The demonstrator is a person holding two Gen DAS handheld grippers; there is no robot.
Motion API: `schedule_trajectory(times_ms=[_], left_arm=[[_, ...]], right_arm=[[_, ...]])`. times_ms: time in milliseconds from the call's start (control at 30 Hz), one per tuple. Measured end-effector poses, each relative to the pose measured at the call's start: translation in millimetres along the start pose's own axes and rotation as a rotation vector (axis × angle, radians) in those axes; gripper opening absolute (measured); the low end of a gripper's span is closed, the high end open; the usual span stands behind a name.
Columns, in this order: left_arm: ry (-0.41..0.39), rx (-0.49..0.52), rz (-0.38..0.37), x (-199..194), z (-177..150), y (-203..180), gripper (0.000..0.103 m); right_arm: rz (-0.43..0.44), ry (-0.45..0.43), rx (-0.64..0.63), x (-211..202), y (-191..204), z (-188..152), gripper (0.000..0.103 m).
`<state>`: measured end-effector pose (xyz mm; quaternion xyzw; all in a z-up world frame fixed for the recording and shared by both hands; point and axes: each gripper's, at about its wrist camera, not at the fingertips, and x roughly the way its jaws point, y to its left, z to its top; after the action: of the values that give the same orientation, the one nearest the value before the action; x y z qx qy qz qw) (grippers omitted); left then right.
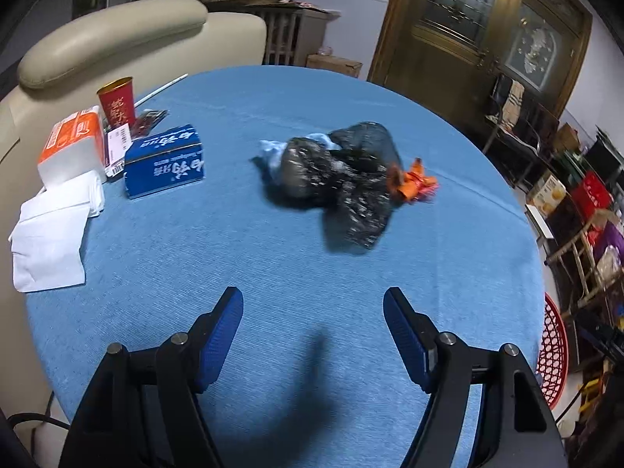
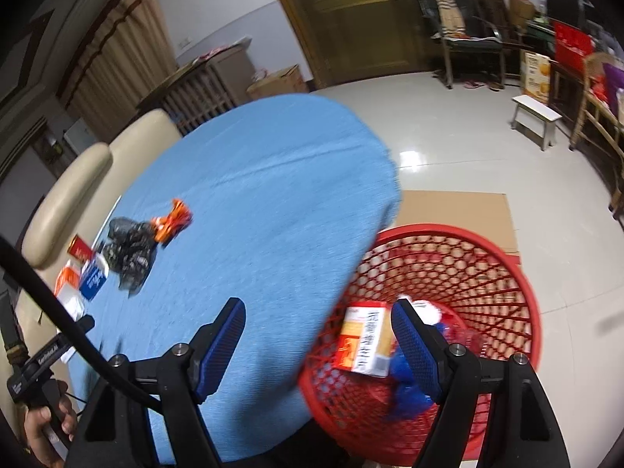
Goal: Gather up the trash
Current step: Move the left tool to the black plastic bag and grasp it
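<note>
A crumpled black plastic bag [image 1: 343, 183] lies in the middle of the round blue table [image 1: 273, 273], with an orange wrapper [image 1: 413, 181] at its right end. My left gripper [image 1: 312, 300] hovers open over the near part of the table, short of the bag, nothing between its blue fingers. The right wrist view has the bag [image 2: 130, 249] and orange wrapper [image 2: 173, 222] far off to the left. My right gripper [image 2: 318, 312] is open and empty over the table's edge and the red mesh basket [image 2: 518, 277], where an orange-and-white carton [image 2: 366, 337] and blue scraps lie.
At the table's left stand a blue box [image 1: 163, 162], an orange-and-white tissue pack [image 1: 72, 144], a red cup [image 1: 116, 101] and white napkins [image 1: 50, 241]. A cream sofa [image 1: 117, 39] sits behind. Cardboard [image 2: 456, 214] lies on the tiled floor by the basket. A hand [image 2: 43, 429] holds the other gripper.
</note>
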<state>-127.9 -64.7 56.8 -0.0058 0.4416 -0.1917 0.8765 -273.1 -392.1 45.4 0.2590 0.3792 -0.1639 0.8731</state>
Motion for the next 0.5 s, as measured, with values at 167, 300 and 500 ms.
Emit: schedule_trajectory(times_ms=[167, 300, 500], left_arm=[[-0.046, 0.036, -0.009, 4, 24, 3, 0.075], [-0.15, 0.103, -0.012, 3, 62, -4, 0.075], [-0.153, 0.134, -0.054, 28, 108, -15, 0.076]], right_arm=[[0.014, 0.027, -0.055, 10, 24, -3, 0.08], [0.018, 0.036, -0.076, 14, 34, -4, 0.08], [0.013, 0.054, -0.078, 22, 36, -5, 0.08]])
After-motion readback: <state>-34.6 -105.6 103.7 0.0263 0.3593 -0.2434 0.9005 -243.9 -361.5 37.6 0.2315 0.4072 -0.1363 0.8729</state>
